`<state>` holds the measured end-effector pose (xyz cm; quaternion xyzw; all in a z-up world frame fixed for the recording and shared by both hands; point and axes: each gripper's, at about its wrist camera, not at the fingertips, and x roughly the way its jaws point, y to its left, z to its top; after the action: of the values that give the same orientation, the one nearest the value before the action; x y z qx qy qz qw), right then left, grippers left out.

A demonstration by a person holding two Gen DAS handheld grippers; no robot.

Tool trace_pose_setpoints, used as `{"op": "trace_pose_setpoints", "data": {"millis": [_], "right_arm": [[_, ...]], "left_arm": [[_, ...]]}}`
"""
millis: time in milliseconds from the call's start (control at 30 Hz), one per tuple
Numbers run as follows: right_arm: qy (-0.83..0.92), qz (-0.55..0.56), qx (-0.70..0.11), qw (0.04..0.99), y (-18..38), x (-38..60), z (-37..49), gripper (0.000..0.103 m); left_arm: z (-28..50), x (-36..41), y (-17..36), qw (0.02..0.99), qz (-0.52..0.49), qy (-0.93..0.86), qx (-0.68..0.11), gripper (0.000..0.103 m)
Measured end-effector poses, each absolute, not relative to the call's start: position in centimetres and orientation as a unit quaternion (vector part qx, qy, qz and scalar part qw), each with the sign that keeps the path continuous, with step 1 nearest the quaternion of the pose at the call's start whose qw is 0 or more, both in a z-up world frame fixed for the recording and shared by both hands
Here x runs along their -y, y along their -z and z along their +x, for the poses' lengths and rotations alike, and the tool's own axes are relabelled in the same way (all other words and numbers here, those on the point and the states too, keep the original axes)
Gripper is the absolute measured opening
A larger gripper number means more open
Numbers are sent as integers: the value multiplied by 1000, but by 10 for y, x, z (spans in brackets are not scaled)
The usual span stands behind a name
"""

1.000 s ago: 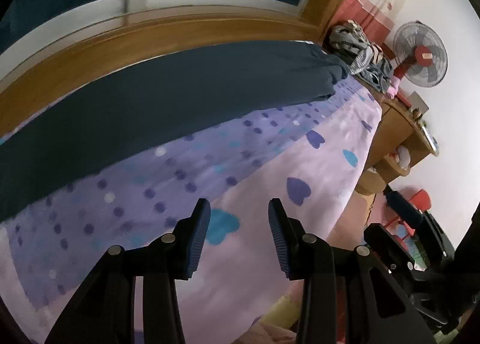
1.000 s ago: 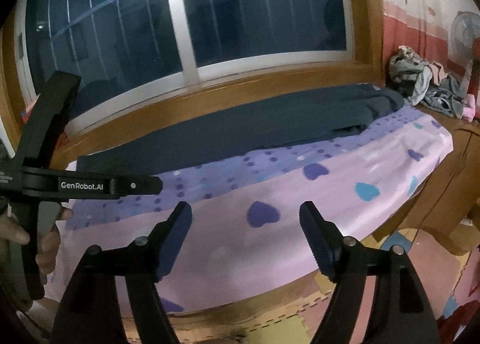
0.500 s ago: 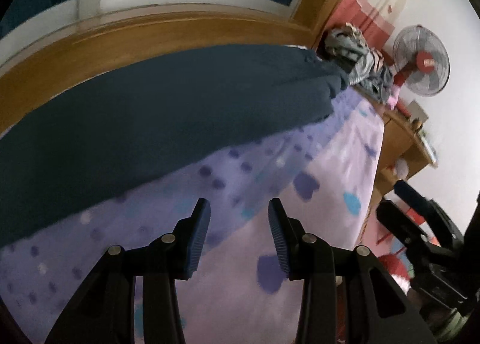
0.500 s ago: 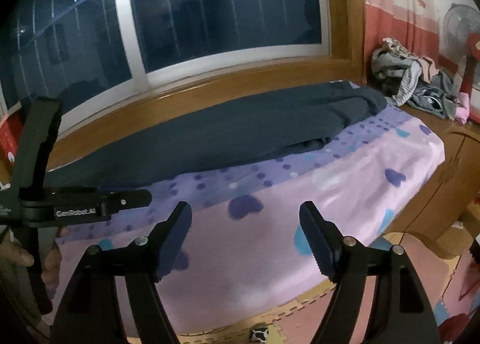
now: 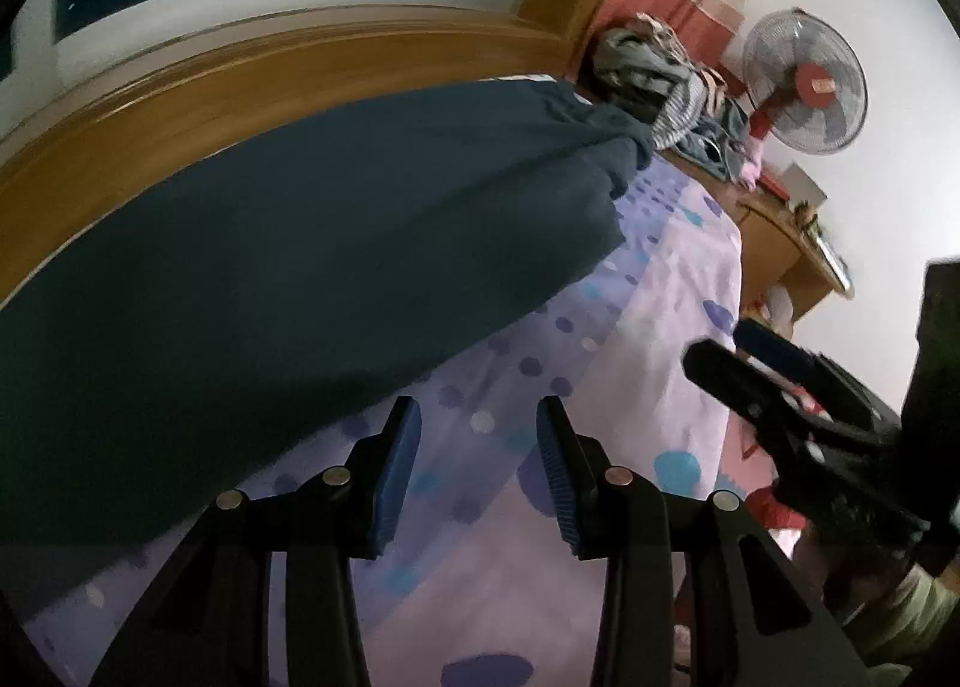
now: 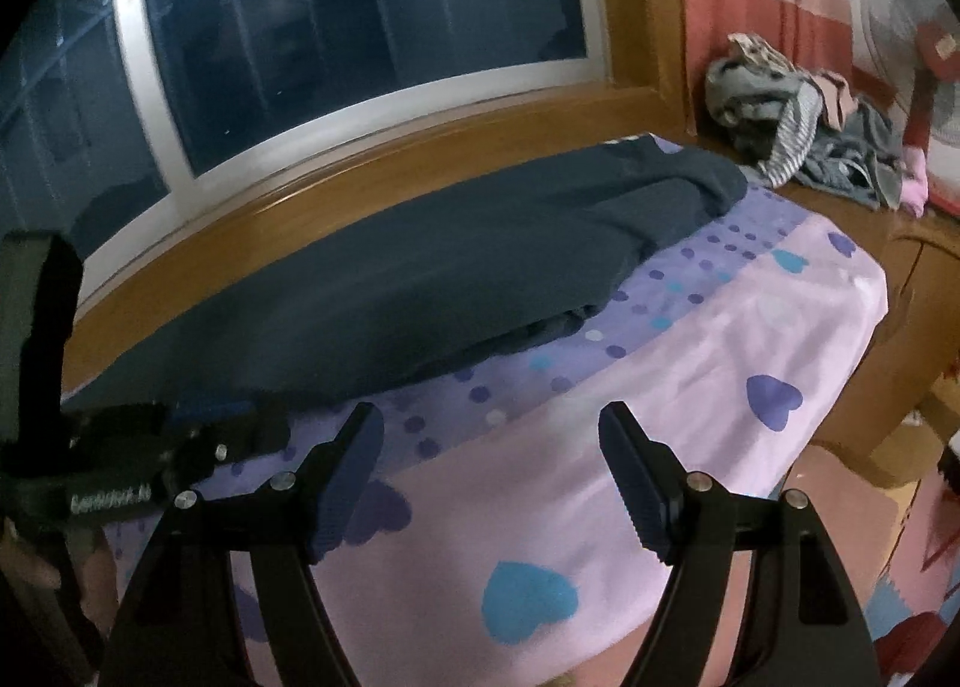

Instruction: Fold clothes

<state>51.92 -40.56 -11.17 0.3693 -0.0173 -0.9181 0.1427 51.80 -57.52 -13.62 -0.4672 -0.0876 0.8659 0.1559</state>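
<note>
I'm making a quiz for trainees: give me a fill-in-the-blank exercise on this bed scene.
1. The dark garment lies spread on the ___.
2. Both grippers, left and right, hold ___.
3. The sheet is printed with dots and ___.
4. The clothes pile sits beside a ___.

Missing words: bed; nothing; hearts; fan

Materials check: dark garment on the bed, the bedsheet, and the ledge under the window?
Dark garment: soft matte navy cloth, probably knit cotton; it drapes limp with rounded folds at its edge, no sheen.
Bedsheet: thin printed woven fabric, pink and lilac with hearts and dots, lying smooth.
Window ledge: wood, likely varnished; warm brown with a faint gloss.
</note>
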Motion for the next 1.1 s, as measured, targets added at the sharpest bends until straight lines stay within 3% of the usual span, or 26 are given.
{"op": "trace_pose_setpoints", "data": {"millis": [333, 1100], "right_arm": [[913, 391, -47, 105, 157, 402, 457, 75], [901, 389, 27, 192, 139, 393, 375, 75]], "left_arm": [[488, 560, 134, 163, -465, -869, 37, 41], [428, 526, 146, 115, -443, -889, -10, 41]]}}
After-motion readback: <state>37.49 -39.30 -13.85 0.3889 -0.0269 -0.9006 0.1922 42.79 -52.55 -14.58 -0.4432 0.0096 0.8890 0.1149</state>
